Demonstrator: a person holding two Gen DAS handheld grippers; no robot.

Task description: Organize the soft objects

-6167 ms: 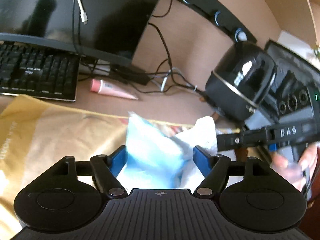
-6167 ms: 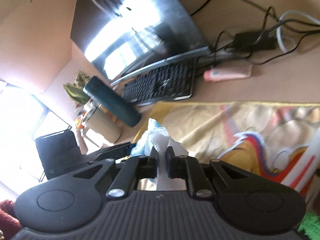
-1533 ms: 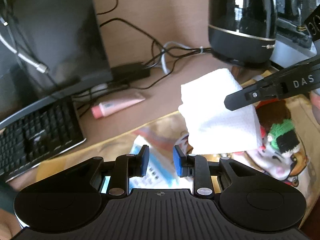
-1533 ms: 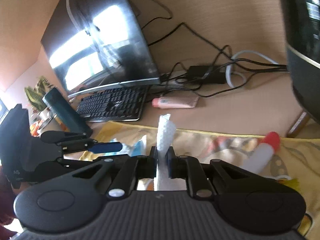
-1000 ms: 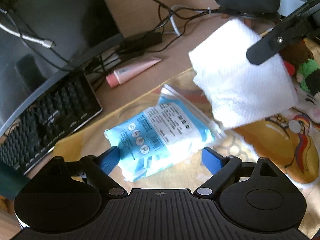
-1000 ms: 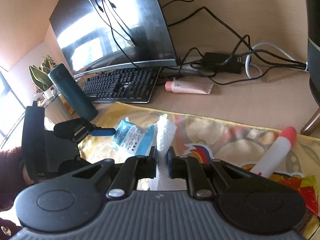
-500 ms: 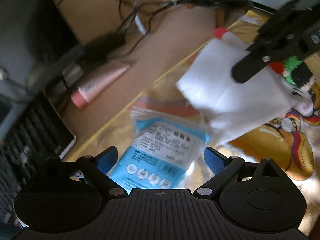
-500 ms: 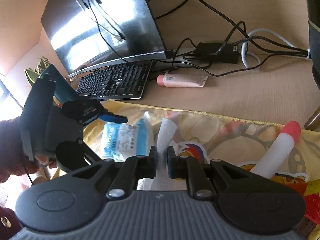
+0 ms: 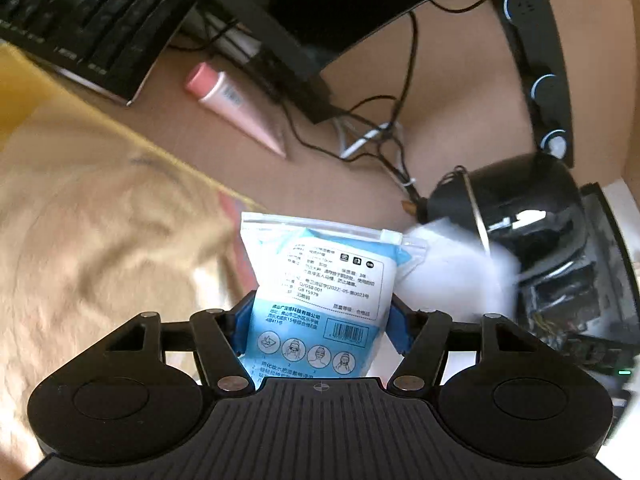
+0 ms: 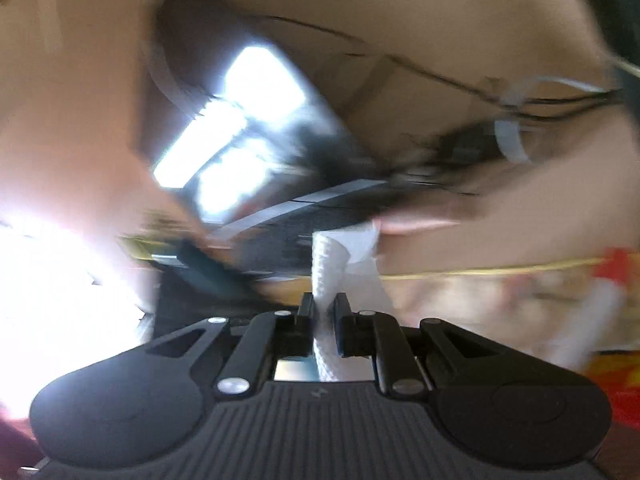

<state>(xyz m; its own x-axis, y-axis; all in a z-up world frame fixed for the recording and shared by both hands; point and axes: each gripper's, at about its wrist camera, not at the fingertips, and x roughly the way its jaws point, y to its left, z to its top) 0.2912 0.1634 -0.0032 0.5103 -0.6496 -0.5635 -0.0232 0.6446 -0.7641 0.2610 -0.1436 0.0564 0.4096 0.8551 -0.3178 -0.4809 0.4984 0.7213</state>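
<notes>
1. The left gripper [image 9: 320, 322] grips a blue-and-white packet [image 9: 324, 296], its blue fingers [image 9: 242, 328] pressed against the two sides of the printed pouch, which stands upright between them with its clear zip strip at the top.
2. Behind the packet lies a yellow cloth [image 9: 92, 240] spread over the tabletop [image 9: 344, 184]; whether the packet's lower end rests on the cloth is hidden by the gripper body.
3. Just right of the packet is a white tissue wad [image 9: 452, 272], blurred, in front of a glossy black round appliance [image 9: 516, 204] near the tabletop's right edge.
4. Beyond the cloth's far edge a pink tube [image 9: 236, 108] lies on the bare wood, cap toward a black keyboard [image 9: 80, 20] in the far left corner, with a monitor [image 9: 320, 4] and tangled cables [image 9: 376, 136] along the back edge.
5. The right gripper [image 10: 325, 312] is clamped tight on the tissue wad [image 10: 332, 268], which stands up out of the narrow gap between the jaws.
6. The right wrist view is heavily motion-blurred; what appears to be the bright monitor screen [image 10: 236, 128], the cloth's yellow edge [image 10: 500, 270] and a white cable loop [image 10: 512, 136] are only roughly discernible.
</notes>
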